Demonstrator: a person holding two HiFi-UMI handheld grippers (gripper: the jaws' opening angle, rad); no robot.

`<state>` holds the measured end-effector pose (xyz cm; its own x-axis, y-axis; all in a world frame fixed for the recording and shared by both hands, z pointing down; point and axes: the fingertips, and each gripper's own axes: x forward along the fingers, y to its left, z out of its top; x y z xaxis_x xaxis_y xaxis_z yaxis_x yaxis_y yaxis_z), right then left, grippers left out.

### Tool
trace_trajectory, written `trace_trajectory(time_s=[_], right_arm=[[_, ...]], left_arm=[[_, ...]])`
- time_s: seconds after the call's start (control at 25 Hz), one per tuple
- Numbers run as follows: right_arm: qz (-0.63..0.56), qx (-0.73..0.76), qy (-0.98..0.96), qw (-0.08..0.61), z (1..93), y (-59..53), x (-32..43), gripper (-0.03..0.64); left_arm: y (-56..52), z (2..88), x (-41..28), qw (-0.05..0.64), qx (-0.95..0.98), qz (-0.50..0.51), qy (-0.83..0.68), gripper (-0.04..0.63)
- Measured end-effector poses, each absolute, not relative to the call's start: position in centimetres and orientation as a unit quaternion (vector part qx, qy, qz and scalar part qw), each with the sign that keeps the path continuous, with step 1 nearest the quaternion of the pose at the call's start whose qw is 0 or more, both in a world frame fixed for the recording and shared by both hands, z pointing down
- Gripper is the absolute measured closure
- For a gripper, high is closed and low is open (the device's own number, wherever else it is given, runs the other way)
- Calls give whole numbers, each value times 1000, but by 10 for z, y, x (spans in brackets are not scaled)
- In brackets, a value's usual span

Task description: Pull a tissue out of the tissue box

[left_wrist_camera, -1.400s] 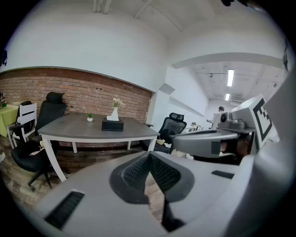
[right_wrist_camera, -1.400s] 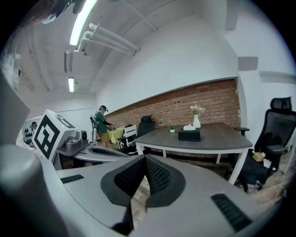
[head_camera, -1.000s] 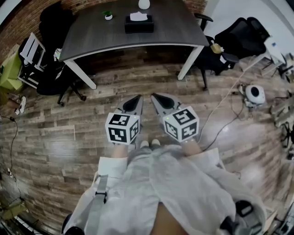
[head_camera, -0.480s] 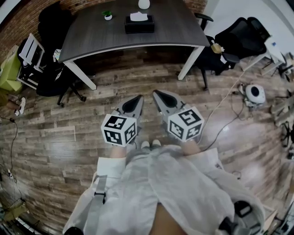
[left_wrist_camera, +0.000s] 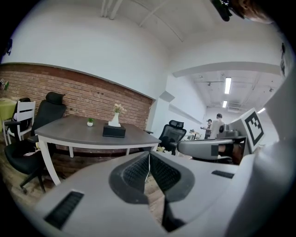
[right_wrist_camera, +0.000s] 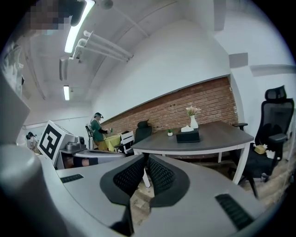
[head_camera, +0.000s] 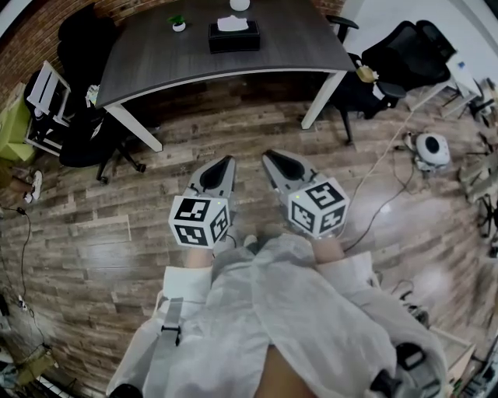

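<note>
Spreading underfoot, the floor point(head_camera: 93, 225): worn planks in mixed brown wood grain.
Wall point(left_wrist_camera: 92, 95): rough red brick behind the table, smooth white above.
Tabletop point(head_camera: 156, 54): dark grey wood grain, gently curved front edge, on slanted white legs.
Person point(head_camera: 296, 311): seen from above, in a pale crinkled coat, standing well apart from the table.
Chair point(head_camera: 401, 50): black mesh office chair at the table's right end.
Left tongs point(head_camera: 226, 161): smooth grey tapered shell with ribbed black pads; its two halves pressed together, nothing between them.
Right tongs point(head_camera: 269, 156): same shape, just beside the left; also pressed together on nothing.
Marker cubes point(head_camera: 198, 221): white, printed with black squares, one behind each tongs.
Tissue box point(head_camera: 233, 36): black rectangular block at the tabletop's far middle, well beyond both tongs.
Tissue point(head_camera: 232, 23): soft white tuft standing out of the box top.
</note>
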<state>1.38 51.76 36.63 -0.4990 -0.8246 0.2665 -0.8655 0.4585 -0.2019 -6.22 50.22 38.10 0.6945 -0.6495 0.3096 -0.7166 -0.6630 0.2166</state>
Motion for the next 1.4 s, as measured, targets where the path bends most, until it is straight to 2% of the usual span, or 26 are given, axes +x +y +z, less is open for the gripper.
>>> trace_trajectory(time_s=[0.28,0.36,0.4,0.44,0.52,0.92,1.4], right_arm=[[154,514,-842,60,368,506,19,601],[162,511,-842,59,369,499,17,517],[167,508,-843,59,372,495,16,502],[172,506,-843,60,375,490,17,502],[176,501,-845,65,381,478,20,502],[177,448,-872,82,382,378,18,502],[148,432,-886,85,364,254,44,502]], left_arm=[[494,386,-69,155,906,118,-376,588],[486,387,-71,157,904,119,-380,588],[482,389,-72,159,902,120,-382,586],[477,391,-72,163,900,121,-385,575],[466,395,-72,169,895,122,-394,508],[368,393,-76,179,875,121,-433,471],[256,371,-44,173,872,97,-447,471]])
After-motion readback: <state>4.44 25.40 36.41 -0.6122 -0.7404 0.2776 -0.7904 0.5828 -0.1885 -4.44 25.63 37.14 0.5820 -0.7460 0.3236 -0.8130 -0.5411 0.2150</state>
